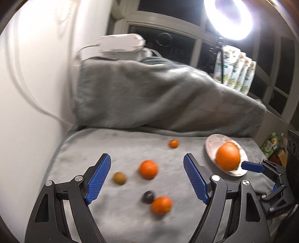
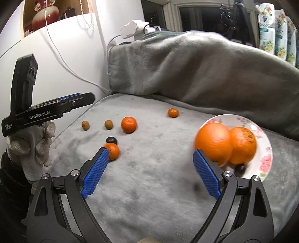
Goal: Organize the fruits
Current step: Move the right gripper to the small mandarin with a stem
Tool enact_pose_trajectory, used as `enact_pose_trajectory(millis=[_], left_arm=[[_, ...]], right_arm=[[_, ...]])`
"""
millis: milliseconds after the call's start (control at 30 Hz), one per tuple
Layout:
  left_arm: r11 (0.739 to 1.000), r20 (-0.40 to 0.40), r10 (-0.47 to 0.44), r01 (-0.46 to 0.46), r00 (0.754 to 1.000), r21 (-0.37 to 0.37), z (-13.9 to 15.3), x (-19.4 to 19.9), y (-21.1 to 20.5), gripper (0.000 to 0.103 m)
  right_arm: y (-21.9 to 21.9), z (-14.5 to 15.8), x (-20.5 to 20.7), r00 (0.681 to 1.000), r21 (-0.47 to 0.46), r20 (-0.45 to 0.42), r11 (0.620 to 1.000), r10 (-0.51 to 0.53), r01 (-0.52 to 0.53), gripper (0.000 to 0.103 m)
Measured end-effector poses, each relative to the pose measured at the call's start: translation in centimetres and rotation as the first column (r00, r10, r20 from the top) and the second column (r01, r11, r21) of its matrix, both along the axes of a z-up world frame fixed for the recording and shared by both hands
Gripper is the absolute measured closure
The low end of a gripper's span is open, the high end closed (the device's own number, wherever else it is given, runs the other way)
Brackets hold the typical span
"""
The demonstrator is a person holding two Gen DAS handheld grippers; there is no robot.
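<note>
A flowered white plate (image 2: 261, 130) at the right holds two big oranges (image 2: 213, 142) (image 2: 243, 144) and a small dark fruit (image 2: 240, 169); the plate also shows in the left wrist view (image 1: 213, 144). Loose on the grey blanket (image 2: 153, 187) lie three mandarins (image 2: 129, 124) (image 2: 113, 151) (image 2: 173, 112), two brown kiwis (image 2: 108, 124) (image 2: 85, 125) and a dark fruit (image 2: 111, 140). My right gripper (image 2: 151, 162) is open and empty, its right finger just in front of the plate. My left gripper (image 1: 146, 165) is open and empty above the loose fruit.
A bunched grey blanket (image 2: 196, 61) rises behind the fruit. A white wall with cables is at the left. A ring light (image 1: 229, 16), a tripod and packets (image 1: 235, 72) stand at the back right by the window. A white-gloved hand (image 2: 31, 147) holds the left gripper.
</note>
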State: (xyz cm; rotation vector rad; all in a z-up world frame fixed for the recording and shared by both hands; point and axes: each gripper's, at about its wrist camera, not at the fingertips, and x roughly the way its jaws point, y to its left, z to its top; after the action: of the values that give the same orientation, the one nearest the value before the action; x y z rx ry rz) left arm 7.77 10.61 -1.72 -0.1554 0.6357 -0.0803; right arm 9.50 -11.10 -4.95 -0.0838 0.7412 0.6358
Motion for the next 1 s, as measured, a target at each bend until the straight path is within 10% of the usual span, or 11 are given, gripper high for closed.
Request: enact_pose_trajectory(millis=[1000], left_arm=[[0.985, -0.182, 0.167, -0.171, 0.969, -0.008, -6.8, -0.8, 8.6, 0.050]], right_arm=[[10.4, -6.1, 1.6, 0.961, -0.067, -0.150, 0.968, 0.230, -0.242, 0.032]])
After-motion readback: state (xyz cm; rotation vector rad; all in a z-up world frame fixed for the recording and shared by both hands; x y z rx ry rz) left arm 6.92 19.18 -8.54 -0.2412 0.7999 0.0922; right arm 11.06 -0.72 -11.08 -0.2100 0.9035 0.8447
